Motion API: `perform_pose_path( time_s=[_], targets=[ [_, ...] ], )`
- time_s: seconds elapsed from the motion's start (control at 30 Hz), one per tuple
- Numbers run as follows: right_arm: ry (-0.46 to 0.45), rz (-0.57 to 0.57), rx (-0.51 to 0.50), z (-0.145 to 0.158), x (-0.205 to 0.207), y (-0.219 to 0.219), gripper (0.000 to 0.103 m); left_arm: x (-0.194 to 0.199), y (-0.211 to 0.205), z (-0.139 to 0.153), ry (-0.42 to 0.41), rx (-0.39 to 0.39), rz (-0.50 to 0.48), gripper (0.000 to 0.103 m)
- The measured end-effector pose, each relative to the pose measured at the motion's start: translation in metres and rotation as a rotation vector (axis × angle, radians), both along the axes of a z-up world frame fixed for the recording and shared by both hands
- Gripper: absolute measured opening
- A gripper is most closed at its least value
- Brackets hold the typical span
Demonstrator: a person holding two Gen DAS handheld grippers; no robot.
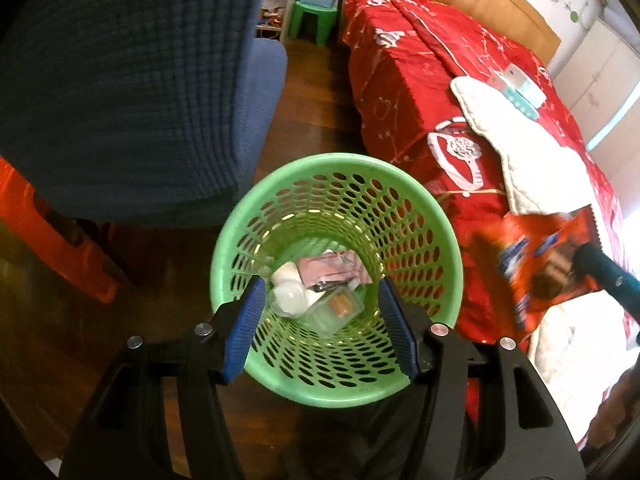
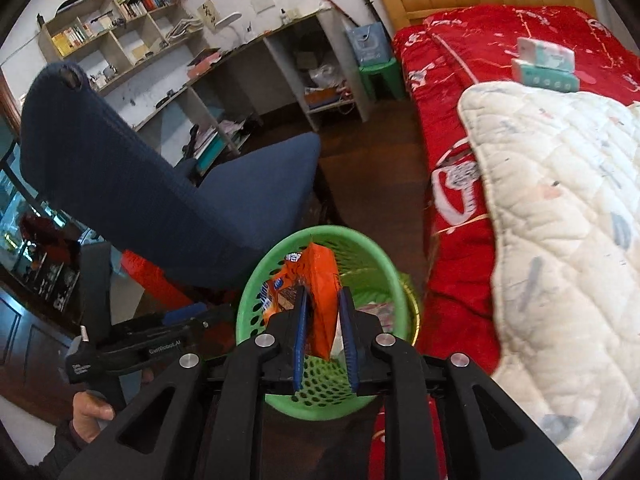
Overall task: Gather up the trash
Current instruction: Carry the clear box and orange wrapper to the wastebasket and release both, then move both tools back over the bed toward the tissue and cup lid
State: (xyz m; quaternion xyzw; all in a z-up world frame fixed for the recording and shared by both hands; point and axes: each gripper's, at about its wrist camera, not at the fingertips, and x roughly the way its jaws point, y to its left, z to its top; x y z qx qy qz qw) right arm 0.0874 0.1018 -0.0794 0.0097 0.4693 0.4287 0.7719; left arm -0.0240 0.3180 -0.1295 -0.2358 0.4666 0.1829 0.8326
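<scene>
A green perforated basket (image 1: 336, 160) stands on the dark wood floor with several wrappers, a clear cup and white scraps (image 1: 316, 288) at its bottom. My left gripper (image 1: 320, 292) hangs open right above the basket's mouth, with nothing between its blue pads (image 1: 248, 320). In the right wrist view my right gripper (image 2: 323, 292) is shut on an orange snack bag (image 2: 320, 272), held edge-on over the basket (image 2: 280, 248). The bag (image 1: 536, 256) shows blurred to the right of the basket in the left wrist view. A hand (image 2: 92, 408) holds the left gripper's handle.
A dark blue chair (image 2: 160, 184) stands close behind and left of the basket. A bed with a red cover (image 2: 460, 60) and a white quilt (image 2: 560, 220) runs along the right, with tissue packs (image 2: 546, 64) on it. A green stool (image 2: 380, 76) and a cluttered desk (image 2: 280, 40) stand beyond.
</scene>
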Motion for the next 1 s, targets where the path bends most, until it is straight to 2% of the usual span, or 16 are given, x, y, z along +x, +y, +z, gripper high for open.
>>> perform_pose_path(
  time_s=[0.07, 0.1, 0.13, 0.2, 0.43, 0.73, 0.93, 1.0],
  targets=[
    [0.021, 0.016, -0.002, -0.007, -0.003, 0.009, 0.018, -0.002, 0.003, 0.001, -0.007, -0.006, 0.010, 0.062],
    [0.027, 0.023, -0.004, -0.010, -0.004, 0.012, 0.023, -0.003, 0.004, 0.002, -0.008, -0.008, 0.012, 0.062],
    [0.039, 0.032, -0.004, -0.015, -0.007, 0.016, 0.033, -0.003, 0.004, 0.002, -0.008, -0.008, 0.013, 0.062],
    [0.049, 0.037, -0.009, -0.020, -0.010, 0.019, 0.041, -0.005, 0.006, 0.002, -0.009, -0.008, 0.015, 0.062],
    [0.043, 0.031, -0.023, -0.021, -0.011, 0.002, 0.055, 0.000, 0.001, 0.006, -0.018, -0.017, 0.003, 0.063],
    [-0.025, -0.105, -0.045, -0.002, 0.006, -0.072, 0.077, 0.024, -0.032, 0.020, -0.044, -0.012, -0.089, 0.066],
    [-0.101, -0.216, -0.087, 0.013, 0.021, -0.132, 0.088, 0.050, -0.065, 0.027, -0.059, -0.022, -0.170, 0.069],
    [-0.133, -0.257, -0.110, 0.018, 0.026, -0.151, 0.088, 0.060, -0.079, 0.031, -0.065, -0.021, -0.204, 0.069]
  ],
)
